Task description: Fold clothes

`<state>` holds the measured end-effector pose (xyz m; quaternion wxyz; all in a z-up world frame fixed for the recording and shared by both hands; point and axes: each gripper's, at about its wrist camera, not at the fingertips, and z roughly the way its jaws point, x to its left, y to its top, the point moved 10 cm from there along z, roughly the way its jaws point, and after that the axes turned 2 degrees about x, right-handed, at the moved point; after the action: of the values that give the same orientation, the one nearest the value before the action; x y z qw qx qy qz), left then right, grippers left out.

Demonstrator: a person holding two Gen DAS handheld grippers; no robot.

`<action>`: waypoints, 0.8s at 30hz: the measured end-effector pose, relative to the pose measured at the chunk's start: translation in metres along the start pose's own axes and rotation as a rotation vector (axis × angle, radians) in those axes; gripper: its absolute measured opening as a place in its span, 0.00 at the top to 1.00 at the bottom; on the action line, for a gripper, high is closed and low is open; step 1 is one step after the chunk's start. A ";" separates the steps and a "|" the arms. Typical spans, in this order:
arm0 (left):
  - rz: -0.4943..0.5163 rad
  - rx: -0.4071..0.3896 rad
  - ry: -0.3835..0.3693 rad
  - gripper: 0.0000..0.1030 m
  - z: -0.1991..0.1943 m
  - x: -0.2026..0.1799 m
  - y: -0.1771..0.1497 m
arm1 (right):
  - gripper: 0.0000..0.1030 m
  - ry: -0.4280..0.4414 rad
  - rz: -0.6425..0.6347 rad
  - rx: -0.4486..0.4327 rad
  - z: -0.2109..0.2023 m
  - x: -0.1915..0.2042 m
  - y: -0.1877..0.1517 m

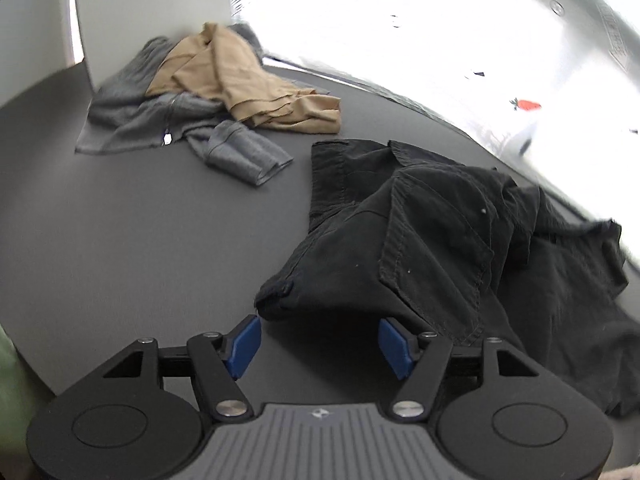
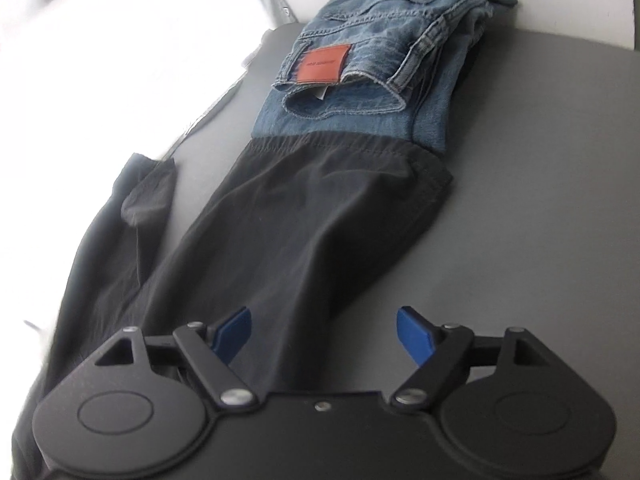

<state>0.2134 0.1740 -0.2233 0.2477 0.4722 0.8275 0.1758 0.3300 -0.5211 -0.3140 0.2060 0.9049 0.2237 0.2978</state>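
Both jaws stand apart, holding nothing. The black trousers (image 2: 304,216) look soft, light and floppy; best pinched at the hem or waistband (image 2: 340,148).

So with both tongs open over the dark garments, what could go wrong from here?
The left tongs sit at a bunched corner of the crumpled black garment; closing there may pinch several layers and trap creases. The right tongs hover over dark trousers whose waistband overlaps the folded jeans; pulling could drag that finished fold apart.
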 end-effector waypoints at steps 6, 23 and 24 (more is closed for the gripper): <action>-0.257 0.057 -0.152 0.28 0.021 0.014 -0.009 | 0.21 0.017 0.000 0.025 0.027 0.025 0.011; -0.863 0.028 -0.550 0.18 0.029 0.048 -0.018 | 0.19 0.032 -0.007 0.069 0.040 0.037 0.007; -0.871 0.010 -0.570 0.10 0.027 0.051 -0.016 | 0.18 0.026 -0.017 0.069 0.040 0.038 0.006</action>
<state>0.1959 0.2117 -0.2658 0.5110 0.1146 0.8479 -0.0830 0.3844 -0.5156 -0.3238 0.1744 0.9055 0.2440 0.3001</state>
